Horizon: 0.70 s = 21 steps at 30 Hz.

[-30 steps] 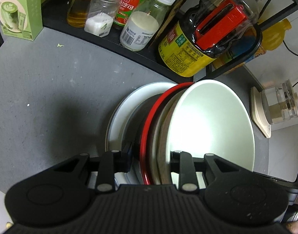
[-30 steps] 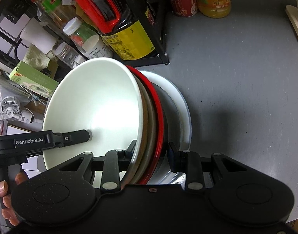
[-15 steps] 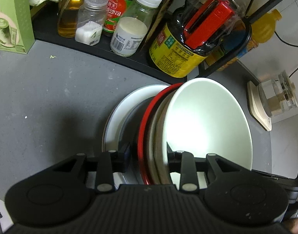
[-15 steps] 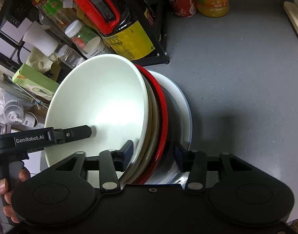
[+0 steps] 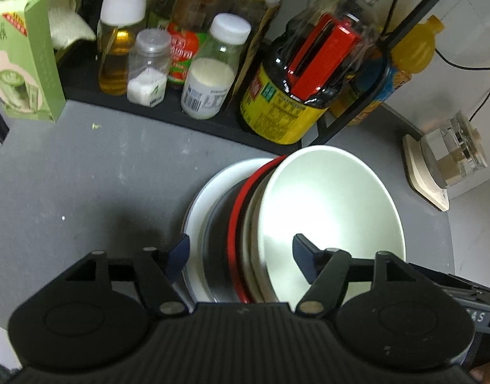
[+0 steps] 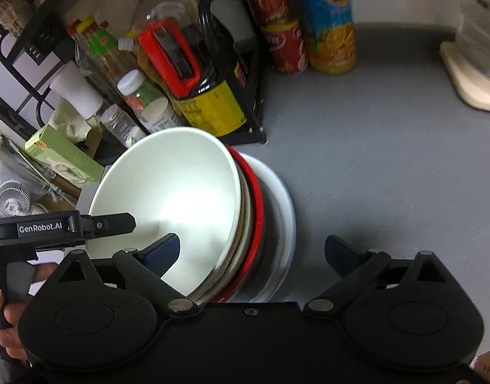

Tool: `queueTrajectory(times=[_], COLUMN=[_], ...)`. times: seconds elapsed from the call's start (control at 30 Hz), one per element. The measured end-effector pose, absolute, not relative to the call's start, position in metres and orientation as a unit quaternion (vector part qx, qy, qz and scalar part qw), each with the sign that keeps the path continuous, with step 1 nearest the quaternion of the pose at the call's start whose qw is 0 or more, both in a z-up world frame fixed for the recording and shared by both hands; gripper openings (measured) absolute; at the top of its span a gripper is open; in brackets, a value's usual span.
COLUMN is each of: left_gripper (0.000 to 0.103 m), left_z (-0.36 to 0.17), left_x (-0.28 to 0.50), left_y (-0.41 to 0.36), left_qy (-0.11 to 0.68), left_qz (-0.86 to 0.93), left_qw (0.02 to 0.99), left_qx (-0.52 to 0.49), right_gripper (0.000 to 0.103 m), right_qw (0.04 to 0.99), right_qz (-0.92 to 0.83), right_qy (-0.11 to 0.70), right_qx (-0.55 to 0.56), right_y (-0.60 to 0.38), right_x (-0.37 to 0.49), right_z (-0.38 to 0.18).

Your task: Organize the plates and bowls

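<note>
A nested stack of dishes sat on the grey table [image 5: 85,185], just in front of a black rack [image 5: 213,121] crowded with bottles. At the bottom lay a white plate [image 5: 209,188], its rim showing at the stack's edge in both views. Inside it sat a dark bowl [image 5: 217,224], then a red-rimmed bowl [image 5: 237,220], then a beige one [image 5: 249,224], and on top a large white bowl [image 5: 334,204] whose inside caught a bright glare. In the right wrist view the same white bowl [image 6: 181,192] leaned toward the rack, with the red-rimmed bowl [image 6: 257,204] and the white plate [image 6: 285,204] fanned out beside it.

The left gripper [image 5: 241,252] hung over the near side of the stack with its jaws opening. One blue pad stood outside the white plate's rim and the other over the inside of the white bowl, so the nested rims lay between them, and neither pad pressed on anything. The right gripper [image 6: 251,249] was likewise over the stack, its jaws opening and spread very wide. One pad hovered inside the white bowl and the other stood over bare table beyond the plate, clear of every rim. In that view the left gripper [image 6: 117,224] reached into the white bowl from the side, a hand [image 6: 8,316] around its handle.

On the rack stood a big dark bottle with a red handle [image 5: 309,73], a white-capped jar [image 5: 213,76] and a salt shaker [image 5: 147,70]. A green carton [image 5: 24,57] stood at the table's edge.
</note>
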<state>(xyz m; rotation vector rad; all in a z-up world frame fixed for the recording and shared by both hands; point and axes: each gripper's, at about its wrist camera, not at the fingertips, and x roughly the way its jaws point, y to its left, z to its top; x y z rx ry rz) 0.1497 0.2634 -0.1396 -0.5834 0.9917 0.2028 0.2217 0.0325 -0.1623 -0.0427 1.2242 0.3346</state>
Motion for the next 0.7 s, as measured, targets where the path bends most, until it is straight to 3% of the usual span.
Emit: queueTrajectory(times=[0.33,0.53,0.7], left_gripper=[0.075,0.084,0.098], left_z=[-0.117,-0.096,-0.081], left_x=[0.135,0.110,0.076], left_y=[0.245,0.225,0.206], left_qy=[0.446,0.423,0.409], left_qz=[0.080,0.073,0.077], left_qw=[0.852,0.871,0.884], left_qx=[-0.263,-0.240,-0.212], right_gripper=[0.103,0.103,0.103], right_qw=[0.847,0.866,0.882], right_qz=[0.119,0.089,0.068], right_qy=[0.517,0.492,0.465], right_qx=[-0.038,-0.031,-0.031], right_y=[0.006,-0.021,-0.033], right_x=[0.193,0.159,0.120], right_z=[-0.124,-0.107,-0.085])
